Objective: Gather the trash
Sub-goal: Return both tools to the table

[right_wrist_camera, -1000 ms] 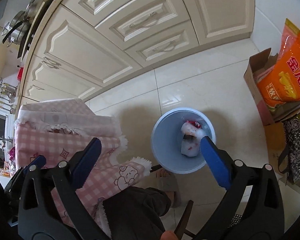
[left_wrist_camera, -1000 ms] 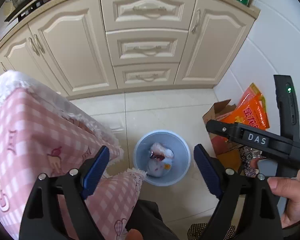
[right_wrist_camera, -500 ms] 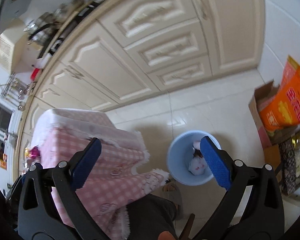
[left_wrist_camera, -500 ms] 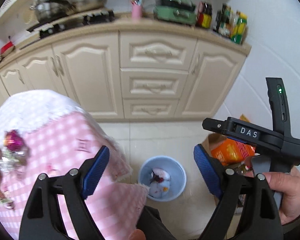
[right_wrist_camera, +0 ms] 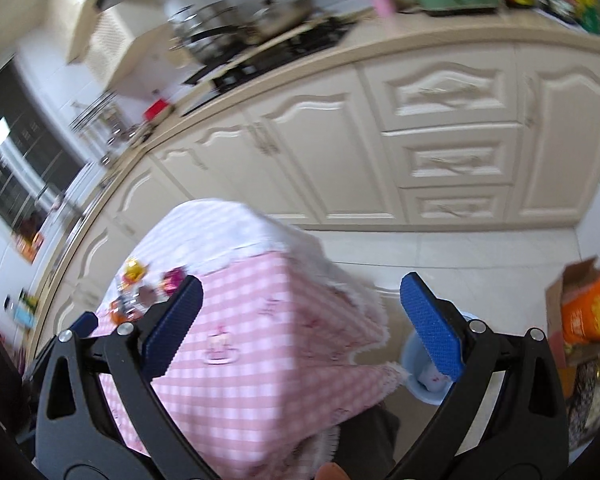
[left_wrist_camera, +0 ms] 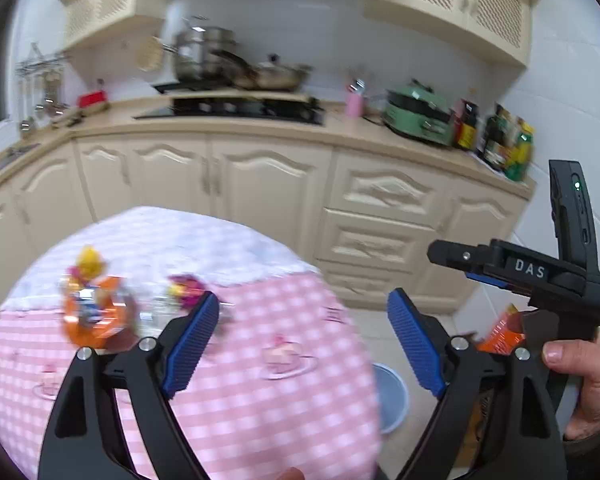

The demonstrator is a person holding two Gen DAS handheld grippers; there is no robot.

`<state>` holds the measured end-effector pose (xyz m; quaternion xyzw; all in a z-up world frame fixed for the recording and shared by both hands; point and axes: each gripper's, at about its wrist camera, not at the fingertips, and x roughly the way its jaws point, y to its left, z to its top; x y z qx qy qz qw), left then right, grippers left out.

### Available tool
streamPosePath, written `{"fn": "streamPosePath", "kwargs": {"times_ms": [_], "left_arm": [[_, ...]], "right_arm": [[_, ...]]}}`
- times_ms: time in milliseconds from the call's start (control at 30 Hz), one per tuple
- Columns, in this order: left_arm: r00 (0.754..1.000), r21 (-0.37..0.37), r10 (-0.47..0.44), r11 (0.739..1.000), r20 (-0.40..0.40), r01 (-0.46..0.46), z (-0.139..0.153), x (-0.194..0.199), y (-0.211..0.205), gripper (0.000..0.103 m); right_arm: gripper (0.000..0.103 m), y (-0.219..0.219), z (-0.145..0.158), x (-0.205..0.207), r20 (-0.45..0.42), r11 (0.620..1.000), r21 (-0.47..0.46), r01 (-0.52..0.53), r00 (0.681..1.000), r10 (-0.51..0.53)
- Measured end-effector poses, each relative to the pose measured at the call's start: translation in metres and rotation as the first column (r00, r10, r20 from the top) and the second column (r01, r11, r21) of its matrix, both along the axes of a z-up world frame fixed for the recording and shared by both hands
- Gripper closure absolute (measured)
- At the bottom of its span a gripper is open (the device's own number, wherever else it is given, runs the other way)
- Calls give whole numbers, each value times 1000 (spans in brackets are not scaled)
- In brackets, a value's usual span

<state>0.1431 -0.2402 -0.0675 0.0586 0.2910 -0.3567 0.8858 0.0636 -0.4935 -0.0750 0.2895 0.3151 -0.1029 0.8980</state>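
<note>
Blurred wrappers lie on the pink checked tablecloth [left_wrist_camera: 260, 400]: an orange one [left_wrist_camera: 92, 316], a yellow one [left_wrist_camera: 89, 261] and a purple one [left_wrist_camera: 186, 287]. My left gripper [left_wrist_camera: 304, 344] hangs open above the table's near side, nothing between its blue pads [left_wrist_camera: 192, 344]. In the right wrist view my right gripper [right_wrist_camera: 302, 328] is open and empty too, over the cloth [right_wrist_camera: 260, 308]. There the wrappers [right_wrist_camera: 140, 284] lie left of its left pad. The light blue bin [right_wrist_camera: 418, 390] stands on the floor right of the table, with white trash [right_wrist_camera: 430, 380] inside.
Cream cabinets [left_wrist_camera: 268, 188] and a counter with stove, pots and a green appliance [left_wrist_camera: 418, 114] run behind the table. A cardboard box with an orange bag [right_wrist_camera: 588, 312] stands on the floor at right. A hand [left_wrist_camera: 580, 384] holds the right gripper's handle.
Both grippers have risen and tilted up: the views swung from the bin on the floor to the table top and counter. The wrappers came into sight. Both stayed open.
</note>
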Motion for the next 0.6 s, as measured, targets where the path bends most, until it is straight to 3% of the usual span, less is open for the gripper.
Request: {"fn": "streamPosePath", "kwargs": {"times_ms": [333, 600], "left_arm": [[980, -18, 186, 983, 69, -185, 12, 18, 110, 19], [965, 6, 261, 965, 24, -261, -16, 41, 166, 19]], "right_arm": [[6, 87, 22, 45, 2, 973, -104, -207, 978, 209], [6, 138, 12, 69, -55, 931, -149, -334, 943, 329]]}}
